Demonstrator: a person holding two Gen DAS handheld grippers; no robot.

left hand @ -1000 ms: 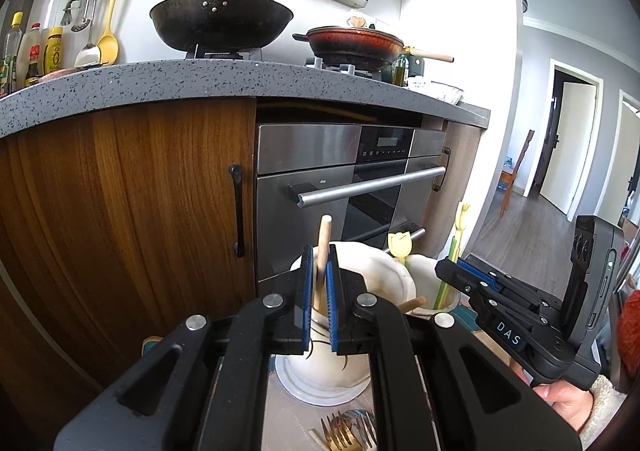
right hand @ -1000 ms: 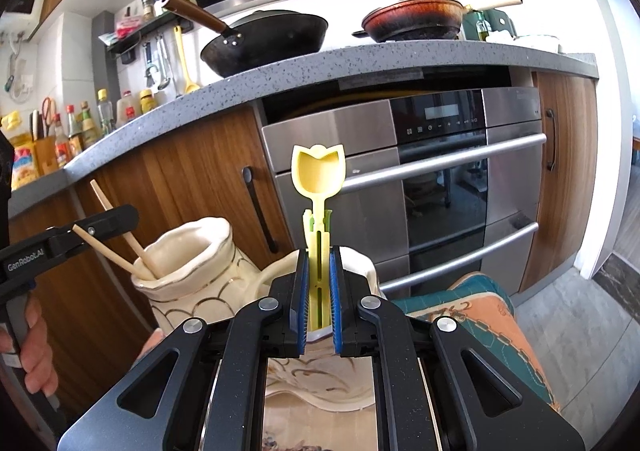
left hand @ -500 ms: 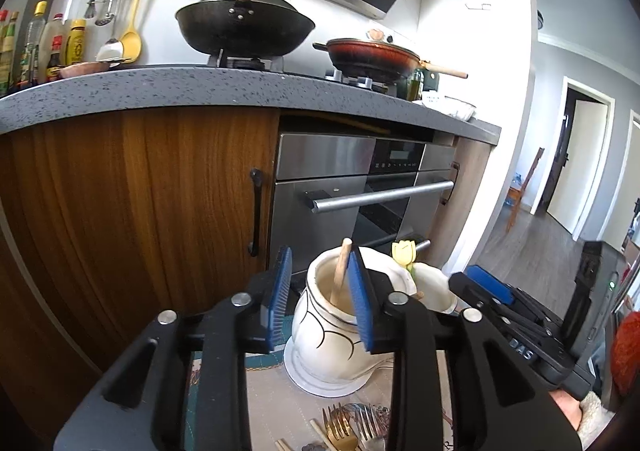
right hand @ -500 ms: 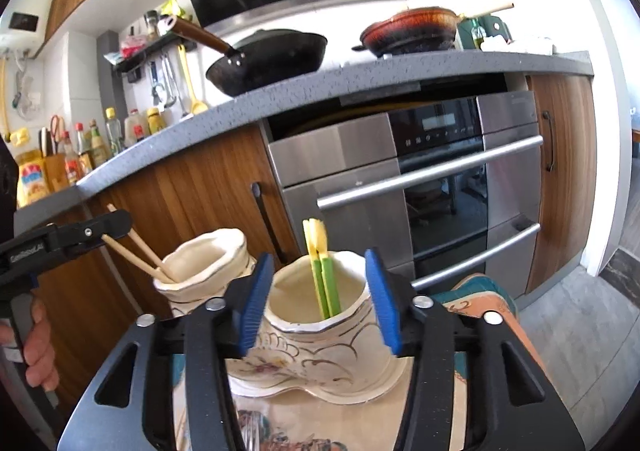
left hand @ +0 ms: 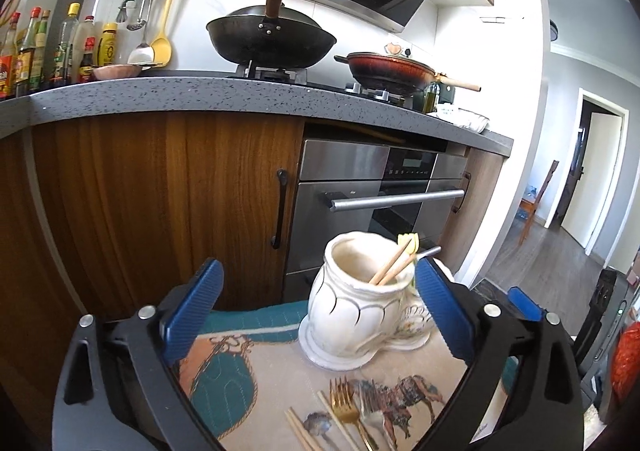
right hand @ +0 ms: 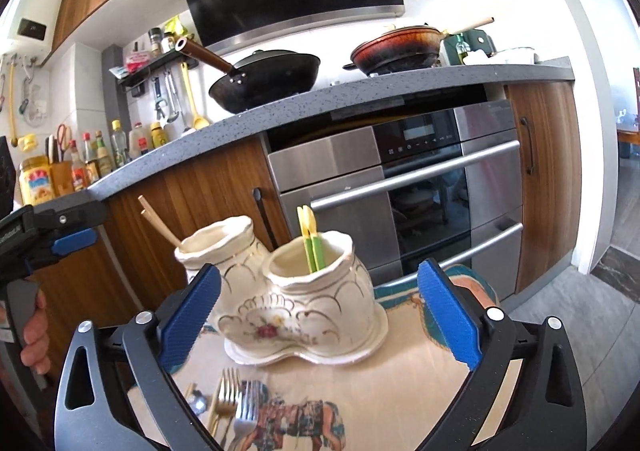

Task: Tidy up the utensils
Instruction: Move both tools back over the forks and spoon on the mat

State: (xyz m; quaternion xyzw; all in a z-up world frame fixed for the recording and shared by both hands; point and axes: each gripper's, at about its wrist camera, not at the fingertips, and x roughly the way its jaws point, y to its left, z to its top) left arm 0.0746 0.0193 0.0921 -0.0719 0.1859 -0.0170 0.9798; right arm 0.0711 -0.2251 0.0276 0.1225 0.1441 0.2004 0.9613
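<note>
A white ceramic double-pot utensil holder (right hand: 304, 307) stands on a patterned table mat (right hand: 400, 391). Its left pot (left hand: 360, 303) holds wooden chopsticks (left hand: 394, 265); they also show in the right wrist view (right hand: 160, 225). Its right pot holds a yellow-green utensil (right hand: 310, 239). My left gripper (left hand: 316, 311) is open and empty, just before the left pot. My right gripper (right hand: 320, 323) is open and empty, just before the right pot. A gold fork (left hand: 346, 407) and loose chopsticks (left hand: 304, 431) lie on the mat; a gold fork (right hand: 224, 399) and a silver fork (right hand: 245, 411) show in the right wrist view.
Behind the table are wooden cabinets (left hand: 160, 211), a steel oven (right hand: 408, 187) and a grey counter (left hand: 200, 95) with a black wok (left hand: 272, 39) and a red pan (left hand: 388, 69). A doorway (left hand: 592, 171) opens at the right.
Both grippers opened, letting the chopsticks and the yellow-green utensil drop into the pots, then drew back and opened wider.
</note>
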